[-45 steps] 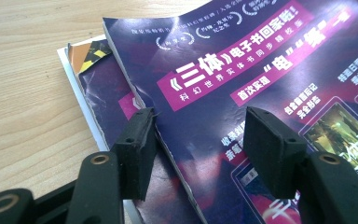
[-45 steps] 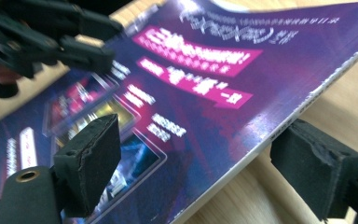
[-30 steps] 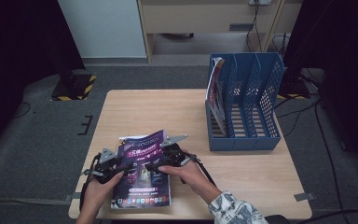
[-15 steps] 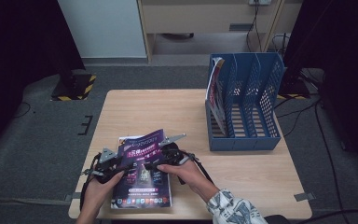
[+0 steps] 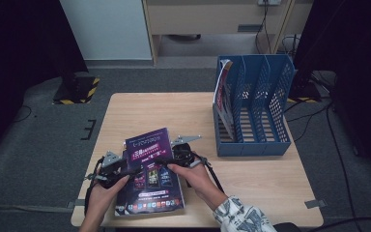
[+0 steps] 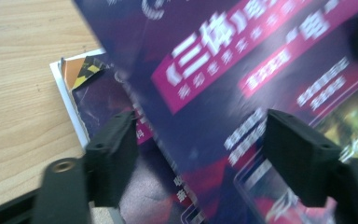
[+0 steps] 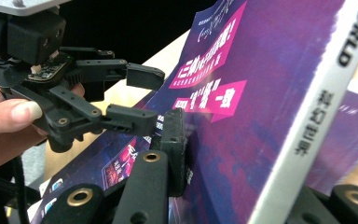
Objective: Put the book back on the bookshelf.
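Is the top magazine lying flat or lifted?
Lifted: the top magazine tilts up off the one beneath, its spine clamped in the right gripper.

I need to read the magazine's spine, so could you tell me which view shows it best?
The right gripper view: the top magazine's white spine runs close and sharp, lettering legible. The left gripper view shows that magazine's blurred purple cover, not its spine. The high view shows the cover from above, small.

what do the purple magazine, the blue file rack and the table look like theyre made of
Purple magazine: glossy printed paper, judging by the sheen on its cover and its square white spine. Blue file rack: probably moulded plastic, with uniform colour and perforated dividers. Table: light wood or wood-look laminate, matte, with visible grain; which one is unclear.
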### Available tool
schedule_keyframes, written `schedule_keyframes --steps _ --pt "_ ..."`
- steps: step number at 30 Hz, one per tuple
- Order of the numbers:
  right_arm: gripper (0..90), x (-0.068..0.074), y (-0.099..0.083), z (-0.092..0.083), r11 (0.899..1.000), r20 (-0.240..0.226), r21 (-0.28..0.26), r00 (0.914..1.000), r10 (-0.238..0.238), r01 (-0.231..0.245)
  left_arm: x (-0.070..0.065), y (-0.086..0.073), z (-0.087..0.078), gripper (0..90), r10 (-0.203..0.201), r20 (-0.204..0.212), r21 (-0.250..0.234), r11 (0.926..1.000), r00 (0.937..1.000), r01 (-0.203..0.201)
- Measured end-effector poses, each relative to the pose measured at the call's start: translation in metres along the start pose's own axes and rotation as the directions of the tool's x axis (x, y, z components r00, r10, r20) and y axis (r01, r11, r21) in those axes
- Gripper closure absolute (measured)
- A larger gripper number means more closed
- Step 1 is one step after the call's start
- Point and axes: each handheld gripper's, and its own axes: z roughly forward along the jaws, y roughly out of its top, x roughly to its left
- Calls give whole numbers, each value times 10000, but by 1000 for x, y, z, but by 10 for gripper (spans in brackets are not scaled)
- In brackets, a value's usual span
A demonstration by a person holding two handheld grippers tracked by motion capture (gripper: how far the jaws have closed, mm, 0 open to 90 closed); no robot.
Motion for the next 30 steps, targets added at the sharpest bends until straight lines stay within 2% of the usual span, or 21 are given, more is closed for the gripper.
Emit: schedule_keyframes --steps 3,8,13,15,17,20,22,25,30 --pt "766 -1 2 -6 9995 104 -220 9997 -204 206 -1 -1 -1 208 -35 63 -11 10000 10000 35" --pt "769 -1 5 -16 9968 411 -475 9972 -618 637 -4 0 3 188 -34 440 26 10000 9990 33" --pt "770 2 9 -22 9906 746 -694 9909 -1124 1176 -10 1 8 176 137 950 106 9998 9954 -148" --pt "772 2 12 -23 9871 889 -785 9872 -1322 1393 -10 1 9 163 82 1043 179 9998 9945 -101" --pt "774 2 14 -24 9850 882 -901 9863 -1392 1470 -10 0 10 155 -53 1146 133 9999 9934 39" --pt "778 3 16 -24 9812 883 -1026 9840 -1549 1637 -9 1 10 143 -55 1253 110 9999 9921 42" --pt "780 5 18 -25 9773 919 -1107 9810 -1709 1806 -9 2 11 137 -45 1401 33 10000 9901 41" --pt "785 10 23 -28 9646 973 -1354 9719 -2143 2263 -11 3 12 132 12 1663 -4 10000 9861 -11" --pt "792 16 28 -32 9458 1016 -1739 9603 -2599 2743 -13 5 12 149 59 1965 -78 10000 9805 -45"
